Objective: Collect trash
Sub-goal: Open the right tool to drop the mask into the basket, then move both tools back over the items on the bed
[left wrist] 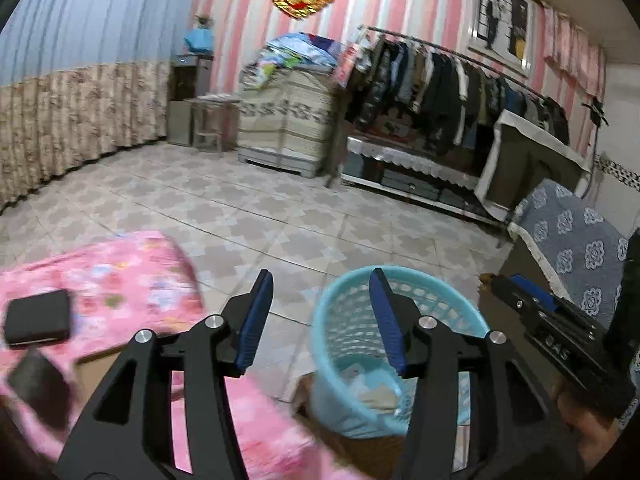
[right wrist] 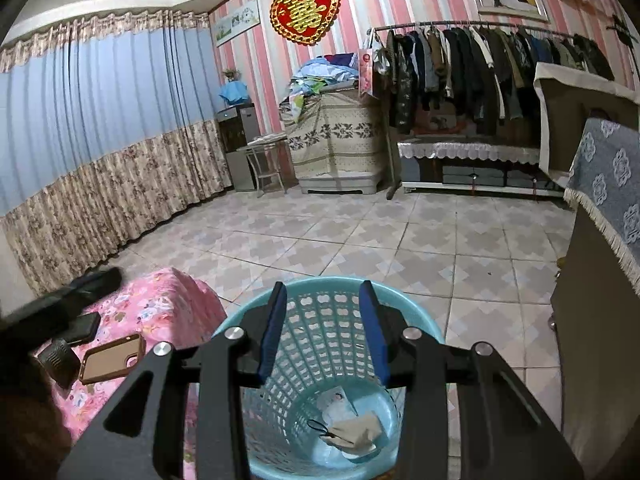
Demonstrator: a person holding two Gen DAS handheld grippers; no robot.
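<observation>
Both claws, right [right wrist: 322,330] and left [left wrist: 320,320], gape half open and empty over the basket [right wrist: 416,322]; a low swing could tip it, spilling the trash [right wrist: 354,428].

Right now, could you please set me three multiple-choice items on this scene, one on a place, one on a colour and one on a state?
1. Where does the right gripper point?
A. into the basket
B. at the curtain
C. at the clothes rail

2. What colour is the basket?
A. red
B. light blue
C. black

3. How do the right gripper's jaws stand?
A. shut on paper
B. shut on a phone
C. apart, with nothing between them

Answers:
1 A: in the right wrist view the basket's mouth lies straight ahead under the fingers.
2 B: its lattice wall and rim are light blue in both views.
3 C: the basket's wall shows through the gap, and the trash lies on its bottom.
</observation>
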